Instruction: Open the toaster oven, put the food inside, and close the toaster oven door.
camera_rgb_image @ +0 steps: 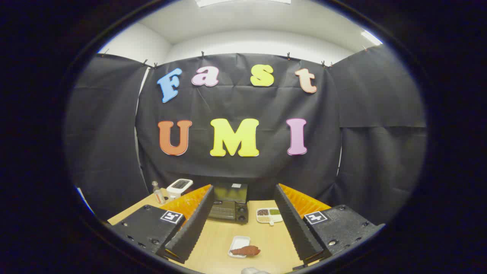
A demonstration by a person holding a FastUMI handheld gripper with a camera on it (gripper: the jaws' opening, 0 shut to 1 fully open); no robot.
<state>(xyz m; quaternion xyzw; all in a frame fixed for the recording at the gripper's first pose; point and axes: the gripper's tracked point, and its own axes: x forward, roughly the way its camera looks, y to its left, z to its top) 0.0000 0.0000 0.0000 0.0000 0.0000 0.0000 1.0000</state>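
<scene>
A black toaster oven [229, 203] stands at the back of the wooden table [217, 236], its glass door closed and two knobs on its right side. On the table nearer to me lies a small white tray [237, 245] with a reddish-brown piece of food [246, 250] resting on its near end. My gripper [243, 224] is held high over the table, open wide, with nothing between its fingers. The tray with the food lies between the fingers, well below them, and the oven is farther ahead, toward the left finger [192, 224].
Right of the oven sits a white divided dish [269, 215] with dark and green fillings. At the table's back left stand a small clear bottle [158, 193] and a white device [179, 185]. Black cloth walls close the booth behind the table.
</scene>
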